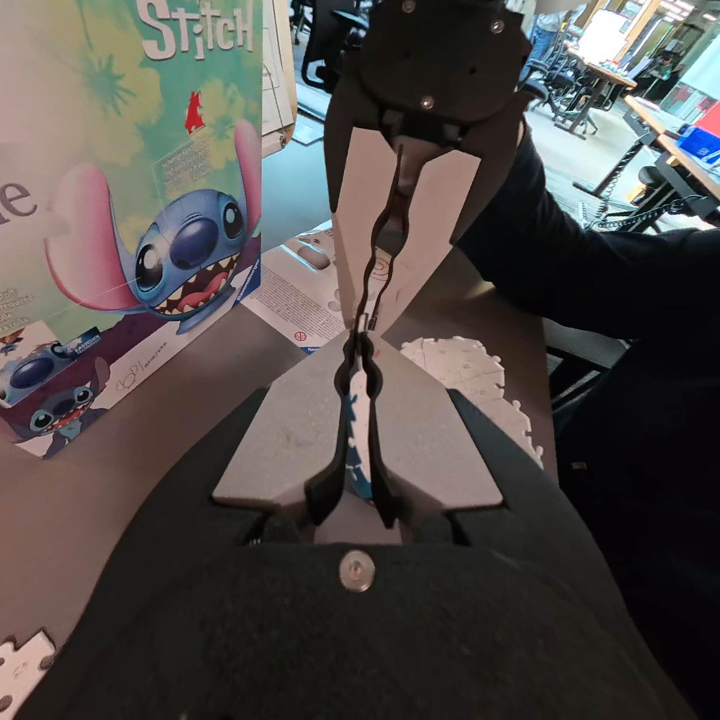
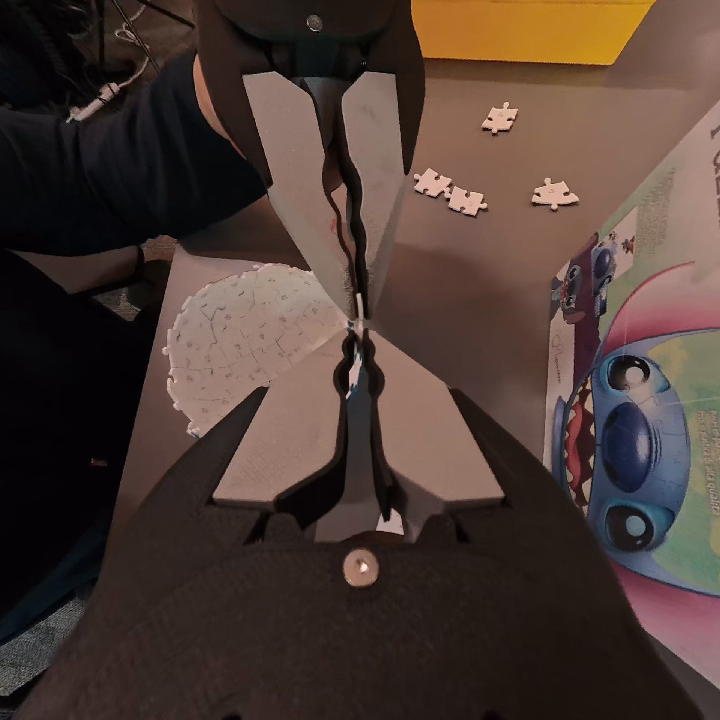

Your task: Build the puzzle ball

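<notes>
My left gripper (image 1: pixel 356 345) is shut on a blue and white puzzle piece (image 1: pixel 356 413), held edge-on between the fingers. My right gripper (image 2: pixel 356 337) is shut on another blue and white piece (image 2: pixel 353 370). The two grippers face each other tip to tip above the table, and the pieces meet at the tips. The right gripper (image 1: pixel 364 325) comes in from the top of the left wrist view, and the left gripper (image 2: pixel 360 309) from the top of the right wrist view. A partly built ball shell (image 2: pixel 241 339), white inside up, lies on the table beside the tips; it also shows in the left wrist view (image 1: pixel 467 374).
The puzzle box (image 1: pixel 136 195) stands close by and also shows in the right wrist view (image 2: pixel 643 389). An instruction sheet (image 1: pixel 296 304) lies behind it. Several loose white pieces (image 2: pixel 467 200) lie on the brown table (image 2: pixel 448 272). A yellow box (image 2: pixel 526 31) stands at the far edge.
</notes>
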The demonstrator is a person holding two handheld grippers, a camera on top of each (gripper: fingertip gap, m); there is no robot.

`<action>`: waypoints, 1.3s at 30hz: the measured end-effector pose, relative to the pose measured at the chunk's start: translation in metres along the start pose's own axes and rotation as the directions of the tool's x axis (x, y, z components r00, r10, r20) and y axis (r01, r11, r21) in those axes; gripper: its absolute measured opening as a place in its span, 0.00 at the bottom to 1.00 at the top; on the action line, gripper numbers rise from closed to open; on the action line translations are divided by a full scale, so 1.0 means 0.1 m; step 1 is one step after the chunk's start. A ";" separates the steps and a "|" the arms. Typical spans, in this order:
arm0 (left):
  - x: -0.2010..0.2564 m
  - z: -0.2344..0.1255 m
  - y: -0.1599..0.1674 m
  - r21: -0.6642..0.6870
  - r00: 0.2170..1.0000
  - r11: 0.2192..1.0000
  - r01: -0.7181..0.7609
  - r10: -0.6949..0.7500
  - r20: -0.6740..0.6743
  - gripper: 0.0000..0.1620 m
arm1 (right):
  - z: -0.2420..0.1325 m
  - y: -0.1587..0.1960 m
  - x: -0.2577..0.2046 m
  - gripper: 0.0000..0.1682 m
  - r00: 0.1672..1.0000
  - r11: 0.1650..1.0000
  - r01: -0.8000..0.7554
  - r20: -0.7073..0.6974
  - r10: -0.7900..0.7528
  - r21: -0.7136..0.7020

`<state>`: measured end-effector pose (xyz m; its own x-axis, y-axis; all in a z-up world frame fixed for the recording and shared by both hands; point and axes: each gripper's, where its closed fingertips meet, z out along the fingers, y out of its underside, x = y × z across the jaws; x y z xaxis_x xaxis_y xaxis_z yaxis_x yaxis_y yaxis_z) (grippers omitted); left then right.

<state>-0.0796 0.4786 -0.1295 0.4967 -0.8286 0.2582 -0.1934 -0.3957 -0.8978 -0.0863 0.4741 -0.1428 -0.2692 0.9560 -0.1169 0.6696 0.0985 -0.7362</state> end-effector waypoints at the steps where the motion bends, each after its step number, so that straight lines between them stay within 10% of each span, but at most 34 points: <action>1: -0.01 0.00 0.00 -0.002 1.000 1.000 0.013 -0.013 0.006 0.00 | -0.01 0.01 0.01 0.01 1.000 1.000 0.000 0.003 0.000 0.000; 18: -0.04 -0.05 -0.08 0.083 0.999 0.997 0.006 -0.010 0.049 0.00 | -0.02 -0.06 0.04 0.03 1.000 0.997 -0.007 0.000 0.007 0.076; 39: -0.03 -0.13 0.41 -0.219 0.994 0.975 -0.033 0.056 0.098 0.11 | 0.13 0.04 -0.09 0.00 0.958 0.967 0.252 -0.146 -0.245 0.029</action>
<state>-0.1003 0.4599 -0.1628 0.5660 -0.8064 0.1712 -0.3908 -0.4453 -0.8056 -0.0898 0.4625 -0.1535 -0.3207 0.9326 0.1658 0.5598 0.3278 -0.7610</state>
